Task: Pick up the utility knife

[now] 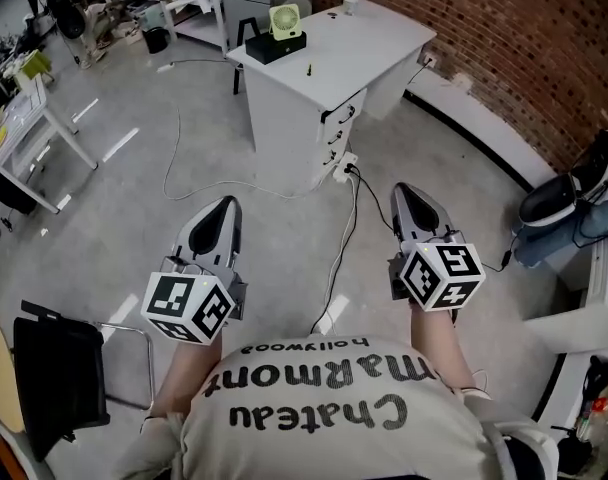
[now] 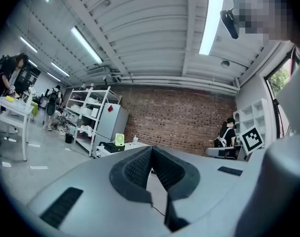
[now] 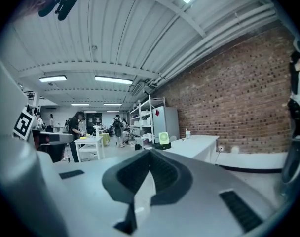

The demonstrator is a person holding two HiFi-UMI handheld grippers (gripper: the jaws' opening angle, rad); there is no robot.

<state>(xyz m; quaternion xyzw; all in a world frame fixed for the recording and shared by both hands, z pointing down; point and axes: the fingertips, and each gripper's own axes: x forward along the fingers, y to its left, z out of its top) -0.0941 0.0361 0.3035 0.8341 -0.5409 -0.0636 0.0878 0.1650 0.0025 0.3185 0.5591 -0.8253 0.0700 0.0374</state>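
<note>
Cable [image 1: 341, 238] between left gripper [image 1: 224, 204] and right gripper [image 1: 405, 190]; white desk [image 1: 374, 43] ahead

Matt white desk [image 1: 369, 53] — rough brick wall [image 1: 504, 38] (smooth concrete floor [image 1: 114, 218]).

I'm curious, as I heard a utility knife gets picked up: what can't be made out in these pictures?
- Utility knife: head view, the small dark item on the white desk is too small to name.
- Its top: both gripper views see it from afar, nearly edge-on.
- Shelf contents: left gripper view, too small.
</note>
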